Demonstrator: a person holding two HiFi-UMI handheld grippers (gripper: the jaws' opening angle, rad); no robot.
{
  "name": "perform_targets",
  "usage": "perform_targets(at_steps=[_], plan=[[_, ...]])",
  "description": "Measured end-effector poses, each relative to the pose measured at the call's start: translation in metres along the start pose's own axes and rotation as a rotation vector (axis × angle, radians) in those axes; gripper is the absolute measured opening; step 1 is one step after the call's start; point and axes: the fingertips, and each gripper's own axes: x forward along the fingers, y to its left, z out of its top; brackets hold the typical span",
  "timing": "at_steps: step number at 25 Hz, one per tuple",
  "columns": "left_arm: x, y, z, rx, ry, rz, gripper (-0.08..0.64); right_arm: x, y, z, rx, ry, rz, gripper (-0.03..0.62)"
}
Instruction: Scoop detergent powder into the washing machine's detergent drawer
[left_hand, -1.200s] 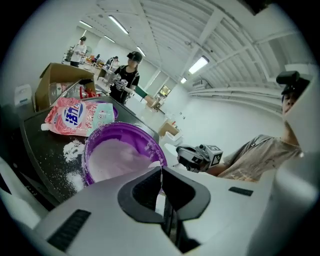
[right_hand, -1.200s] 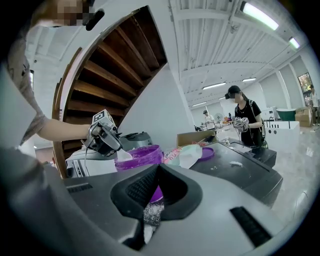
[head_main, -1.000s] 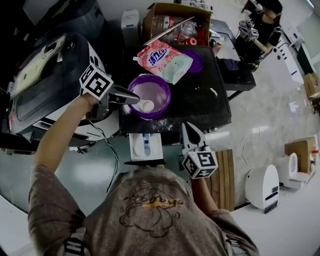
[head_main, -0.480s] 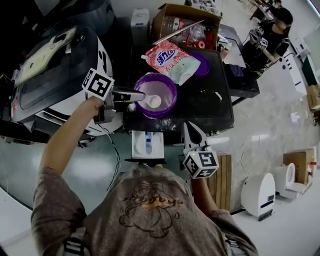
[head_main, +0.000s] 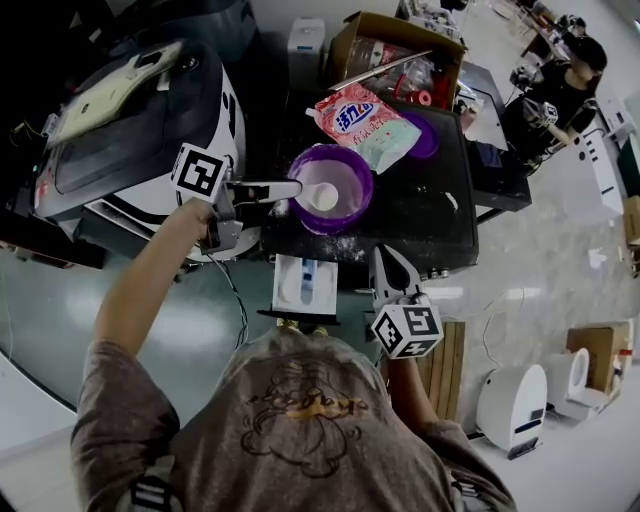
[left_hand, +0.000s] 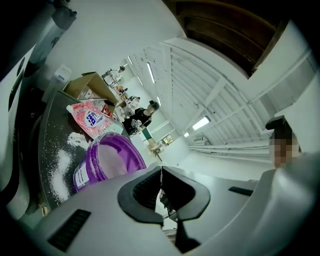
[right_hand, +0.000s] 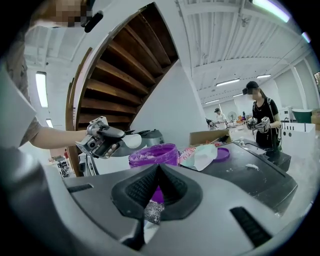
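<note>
While left gripper (head_main: 297, 187) apparently pinches scoop (head_main: 323, 196), over tub (head_main: 357, 213)

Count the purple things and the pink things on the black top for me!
Purple: 2, the tub and the lid
Pink: 1, the soap bag
Total: 3

Big blue Chinese characters across the pink-and-white detergent bag (head_main: 368, 124), too blurred to read for sure, a white label on the side of the purple tub (left_hand: 95, 161), print too small to make out, nothing else legible from here
</note>
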Motion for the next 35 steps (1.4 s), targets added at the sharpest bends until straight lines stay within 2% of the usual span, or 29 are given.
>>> perform_targets(at_steps=[4, 11, 23, 26, 35], plan=[[-0.010, -0.004, -0.006, 0.041, -0.048, 0.013, 0.023, -0.003, 0.004, -0.001, -0.003, 0.004, 0.021, -0.006], [-0.024, -0.012, -0.027, 0.051, -0.150, 0.022, 0.023, -0.012, 0.012, -0.004, -0.013, 0.015, 0.067, -0.006], [-0.049, -0.017, -0.066, 0.095, -0.299, 0.123, 0.023, -0.026, 0.028, -0.015, -0.033, 0.040, 0.155, -0.005], [-0.052, -0.021, -0.071, 0.145, -0.326, 0.135, 0.023, -0.029, 0.029, -0.017, -0.033, 0.037, 0.158, -0.006], [-0.068, -0.025, -0.090, 0.154, -0.386, 0.150, 0.023, -0.031, 0.046, -0.016, -0.031, 0.039, 0.150, -0.005]])
